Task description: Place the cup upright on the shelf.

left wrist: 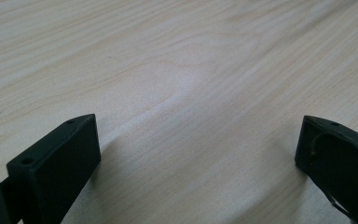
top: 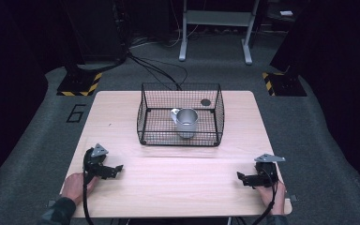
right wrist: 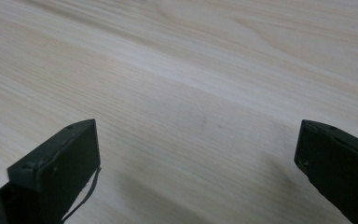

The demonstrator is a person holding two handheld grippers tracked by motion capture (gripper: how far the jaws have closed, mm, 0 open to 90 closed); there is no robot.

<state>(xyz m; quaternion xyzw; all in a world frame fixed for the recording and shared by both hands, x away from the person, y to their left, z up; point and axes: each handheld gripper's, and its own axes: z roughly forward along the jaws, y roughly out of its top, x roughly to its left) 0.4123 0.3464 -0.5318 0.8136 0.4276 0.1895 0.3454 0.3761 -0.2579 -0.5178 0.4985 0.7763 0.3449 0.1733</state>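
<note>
Metal mug (top: 186,122) is sitting inside the black wire basket (top: 145,112), well ahead of both tongs and roughly midway between them, toward the far half of the worktop (top: 178,187). It is standing upright on the basket floor with its handle turned to the left side, and a small dark disc (top: 206,102) is lying behind it near the basket's back right corner.

Both hands are resting low at the near edge, so the step in hand looks to me like the reach toward the mug. To do it well, I would say one of the tongs should be coming in over the basket's open top rather than against the mesh wall, dropping straight down so one jaw is going inside the rim and the other outside, clear of the handle. The other tongs could be steadying the basket rim, since a light wire basket is likely to slide.

Left tongs (top: 117,168) are lying on the worktop with the jaws spread wide, gripping nothing; in the left gripper view (left wrist: 198,149) bare wood grain is showing between them. Right tongs (top: 241,177) are likewise spread wide and empty, with plain wood between the jaws in the right gripper view (right wrist: 198,149).
</note>
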